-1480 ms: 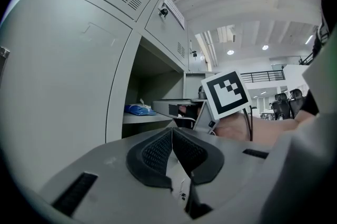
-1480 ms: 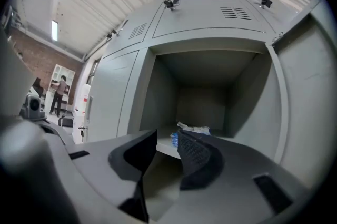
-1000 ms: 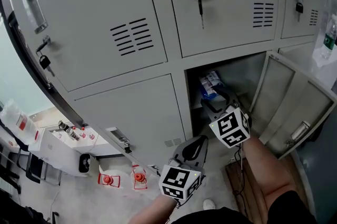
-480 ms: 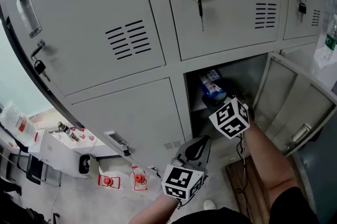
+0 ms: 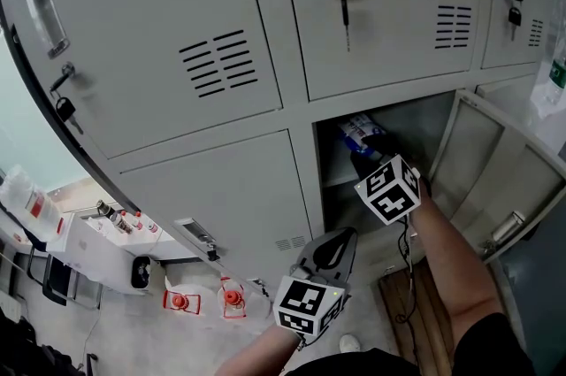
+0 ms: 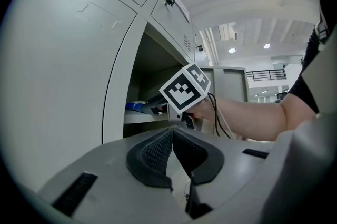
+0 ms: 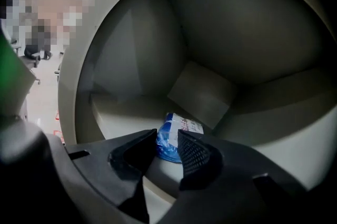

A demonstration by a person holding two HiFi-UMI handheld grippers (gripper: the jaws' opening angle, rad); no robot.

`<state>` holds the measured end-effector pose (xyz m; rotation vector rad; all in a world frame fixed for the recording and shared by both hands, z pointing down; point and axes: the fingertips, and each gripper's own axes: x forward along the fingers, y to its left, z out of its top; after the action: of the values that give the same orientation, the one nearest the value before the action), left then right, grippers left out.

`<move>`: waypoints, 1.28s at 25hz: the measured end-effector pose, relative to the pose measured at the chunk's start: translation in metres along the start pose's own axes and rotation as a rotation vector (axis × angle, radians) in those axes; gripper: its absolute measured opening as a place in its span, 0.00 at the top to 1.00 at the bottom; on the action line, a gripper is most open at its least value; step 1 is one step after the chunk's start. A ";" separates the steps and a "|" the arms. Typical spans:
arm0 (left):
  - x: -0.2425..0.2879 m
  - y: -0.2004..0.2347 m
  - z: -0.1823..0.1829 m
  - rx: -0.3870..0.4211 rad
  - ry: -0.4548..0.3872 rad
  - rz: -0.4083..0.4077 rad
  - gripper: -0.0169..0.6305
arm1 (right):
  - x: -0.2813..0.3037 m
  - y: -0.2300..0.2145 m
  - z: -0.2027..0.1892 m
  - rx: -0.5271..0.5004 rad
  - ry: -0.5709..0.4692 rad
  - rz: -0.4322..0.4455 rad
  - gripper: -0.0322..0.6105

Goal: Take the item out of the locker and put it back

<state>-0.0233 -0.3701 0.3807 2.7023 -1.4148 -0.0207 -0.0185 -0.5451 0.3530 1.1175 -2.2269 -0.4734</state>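
A blue-and-white packet lies on the shelf of the open lower locker. My right gripper reaches into that locker. In the right gripper view its jaws have just been closing, and the near end of the packet sits between the fingertips of the right gripper, with both pads against its sides. The packet also shows on the shelf in the left gripper view. My left gripper hangs below, in front of the shut locker door, its jaws shut and empty.
The locker's door stands swung open to the right. Keys hang in the locks of the upper doors. On the floor lie a wooden board, red-capped items and a low white stand.
My right gripper has pushed deeper into the locker toward the packet. The left gripper has stayed where it was.
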 end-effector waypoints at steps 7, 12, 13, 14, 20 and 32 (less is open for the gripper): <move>-0.002 -0.001 -0.001 -0.002 0.003 0.002 0.95 | -0.001 0.000 0.000 -0.032 -0.008 -0.030 0.75; -0.008 0.001 -0.002 -0.001 0.006 0.013 0.95 | -0.004 0.000 0.000 -0.019 -0.039 -0.056 0.77; -0.009 0.001 -0.002 -0.001 0.007 0.014 0.95 | -0.005 0.000 0.000 -0.019 -0.043 -0.060 0.77; -0.011 0.001 -0.002 0.000 0.009 0.016 0.95 | -0.006 0.001 0.000 -0.020 -0.045 -0.064 0.77; -0.020 0.000 -0.002 0.006 0.011 0.018 0.95 | -0.016 0.007 0.001 -0.047 -0.055 -0.085 0.77; -0.053 -0.016 -0.003 0.012 0.008 0.001 0.95 | -0.061 0.025 0.006 -0.007 -0.101 -0.134 0.79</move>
<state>-0.0402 -0.3168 0.3804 2.7082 -1.4179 -0.0014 -0.0084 -0.4806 0.3405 1.2699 -2.2432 -0.6054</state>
